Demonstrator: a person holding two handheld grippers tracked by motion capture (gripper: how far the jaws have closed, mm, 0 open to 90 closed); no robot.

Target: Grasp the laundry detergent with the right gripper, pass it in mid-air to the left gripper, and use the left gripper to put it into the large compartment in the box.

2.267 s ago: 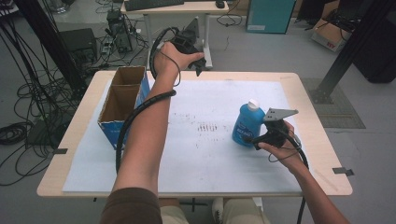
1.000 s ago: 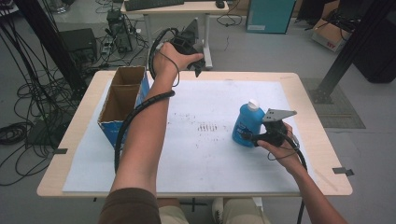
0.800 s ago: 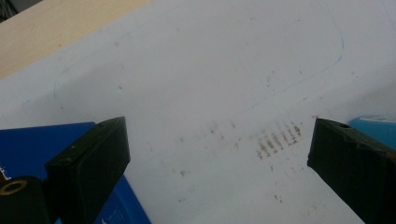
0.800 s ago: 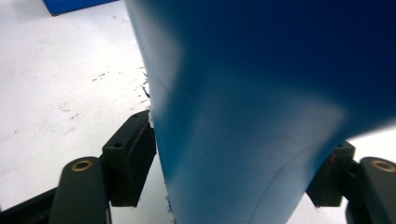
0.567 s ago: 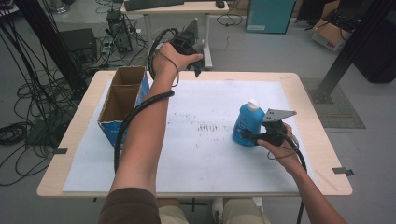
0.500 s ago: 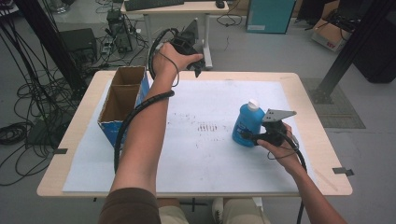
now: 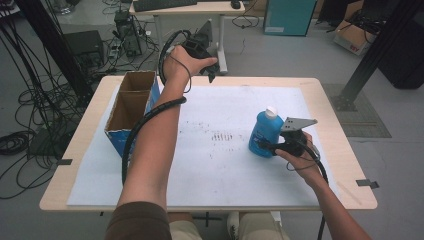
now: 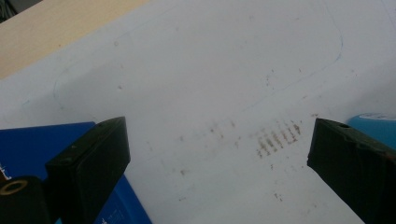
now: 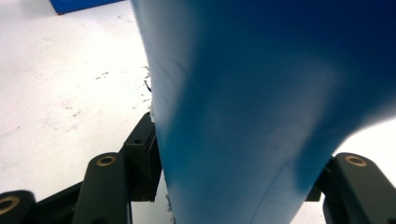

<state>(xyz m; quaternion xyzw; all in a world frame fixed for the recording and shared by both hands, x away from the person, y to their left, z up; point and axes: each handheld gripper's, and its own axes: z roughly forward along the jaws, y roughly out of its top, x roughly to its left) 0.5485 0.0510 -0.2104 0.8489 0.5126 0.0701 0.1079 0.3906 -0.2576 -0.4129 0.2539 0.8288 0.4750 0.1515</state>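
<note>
On the white sheet (image 7: 210,150), right tongs (image 7: 265,146) clamp a smooth blue bottle (image 7: 265,134) (left tongs (image 8: 217,163) gape empty).

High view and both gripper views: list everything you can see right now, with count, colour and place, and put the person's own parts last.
Bottle: one, blue with a white cap, upright right of centre on the sheet.
Cardboard box: one, brown inside, blue outside, two open compartments, left side of the table.
Sheet: one, white, marked with dark smudges near its middle, covering most of the table.
Table: one, light wood.
Second table: one, light, on the floor beyond.
Cardboard carton: one, brown, on the floor far right.
Left gripper: black, jaws wide apart, raised over the far table edge.
Right gripper: black, jaws against both sides of the bottle.
</note>
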